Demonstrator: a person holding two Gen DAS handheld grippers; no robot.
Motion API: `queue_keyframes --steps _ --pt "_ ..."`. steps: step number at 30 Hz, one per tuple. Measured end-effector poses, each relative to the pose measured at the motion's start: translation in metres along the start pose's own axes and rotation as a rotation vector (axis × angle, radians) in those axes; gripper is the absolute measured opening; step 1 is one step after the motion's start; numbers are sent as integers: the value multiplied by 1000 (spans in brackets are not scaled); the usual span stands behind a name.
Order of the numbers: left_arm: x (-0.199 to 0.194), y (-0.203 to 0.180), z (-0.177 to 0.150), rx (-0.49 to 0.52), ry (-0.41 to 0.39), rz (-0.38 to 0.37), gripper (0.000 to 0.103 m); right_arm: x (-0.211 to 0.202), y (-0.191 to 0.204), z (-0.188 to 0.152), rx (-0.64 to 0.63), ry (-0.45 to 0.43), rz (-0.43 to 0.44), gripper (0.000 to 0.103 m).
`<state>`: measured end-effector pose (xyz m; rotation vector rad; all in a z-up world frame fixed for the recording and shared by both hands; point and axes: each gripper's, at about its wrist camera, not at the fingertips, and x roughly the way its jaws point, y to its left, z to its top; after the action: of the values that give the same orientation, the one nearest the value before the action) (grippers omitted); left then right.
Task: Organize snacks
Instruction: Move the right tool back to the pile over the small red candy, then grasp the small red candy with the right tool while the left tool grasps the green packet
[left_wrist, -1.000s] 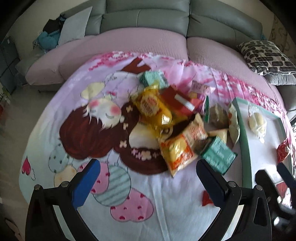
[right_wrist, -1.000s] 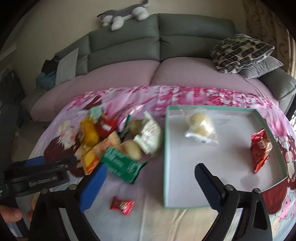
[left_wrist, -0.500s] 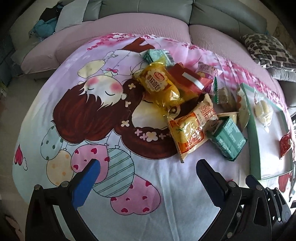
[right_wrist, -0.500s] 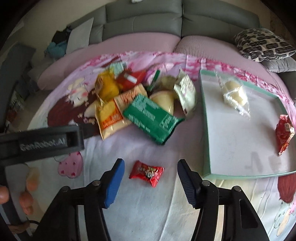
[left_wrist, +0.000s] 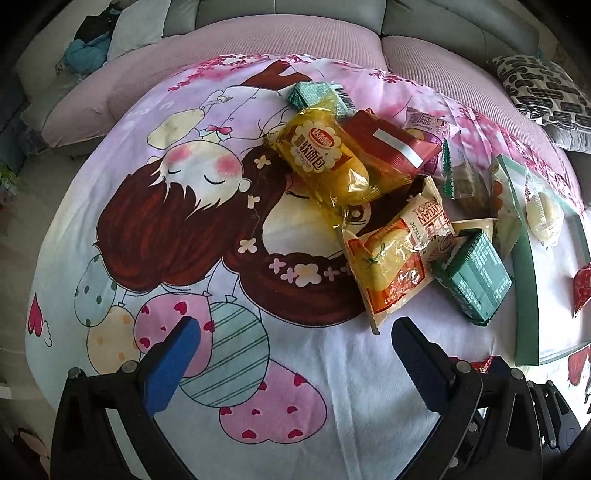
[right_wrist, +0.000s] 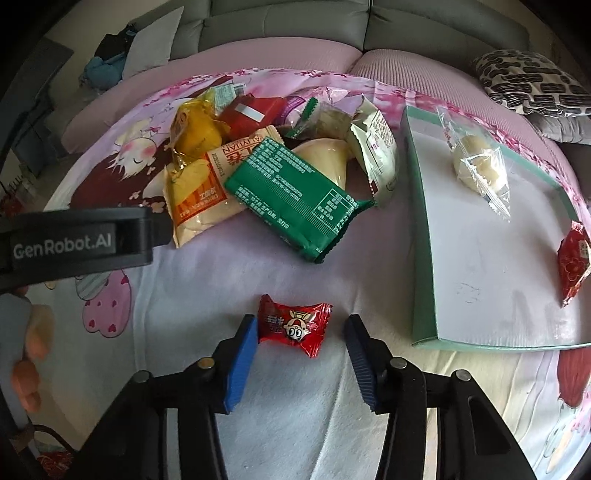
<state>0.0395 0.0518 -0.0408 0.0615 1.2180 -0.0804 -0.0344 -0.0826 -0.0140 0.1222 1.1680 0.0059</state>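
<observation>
The right gripper (right_wrist: 301, 334) is low, its fingers parted but narrowed. The left gripper (left_wrist: 295, 338) holds its fingers spread wide, nothing between them.

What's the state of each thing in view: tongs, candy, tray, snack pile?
right tongs: open, straddling the candy, not closed on it
left tongs: open, empty, above the cloth
small red candy: sealed, lying flat on the cloth, apart from the pile
green packet: sealed, leaning on the pile
tray: holds a clear bun pack and a red packet
</observation>
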Motion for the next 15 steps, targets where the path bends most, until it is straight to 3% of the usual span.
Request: queue_keyframes --steps 6,15 --pt "-4 1 4 -10 -15 2 103 -2 -6 2 17 -10 2 32" --pt "-11 4 5 -27 -39 -13 103 -10 -8 3 21 -49 22 27"
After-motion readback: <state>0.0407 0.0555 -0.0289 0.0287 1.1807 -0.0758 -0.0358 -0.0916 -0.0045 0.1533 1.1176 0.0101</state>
